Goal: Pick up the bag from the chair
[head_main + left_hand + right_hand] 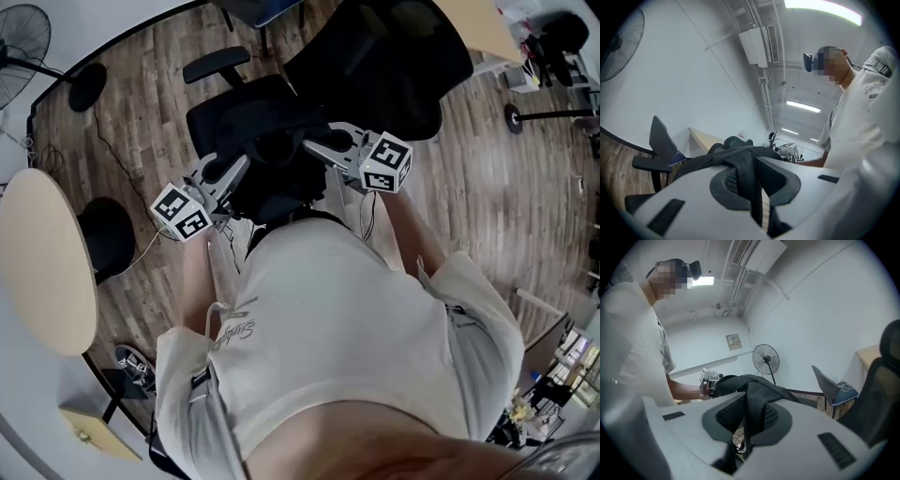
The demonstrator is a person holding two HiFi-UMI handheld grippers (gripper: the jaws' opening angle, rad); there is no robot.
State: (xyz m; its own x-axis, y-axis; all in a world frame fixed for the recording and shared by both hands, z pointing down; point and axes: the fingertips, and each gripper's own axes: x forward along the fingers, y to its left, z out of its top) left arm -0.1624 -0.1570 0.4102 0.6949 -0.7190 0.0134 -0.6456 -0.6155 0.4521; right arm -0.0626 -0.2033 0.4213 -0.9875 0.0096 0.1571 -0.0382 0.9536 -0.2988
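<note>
A black bag (274, 164) hangs over the seat of a black office chair (380, 61), held up by both grippers. From the left, my left gripper (244, 164) is shut on one of its black straps (749, 180). In the left gripper view the bag (736, 149) bulges just beyond the left gripper (754, 187). My right gripper (311, 146) comes in from the right. It is shut on another strap (753, 408), which runs down between the pads of the right gripper (749, 420). The bag (740, 380) fills the middle of the right gripper view.
A round beige table (42, 262) stands at the left, with a black disc base (108, 234) beside it. A floor fan (765, 359) and a grey chair with a blue seat (834, 389) stand by the wall. A desk (478, 28) is at the far right.
</note>
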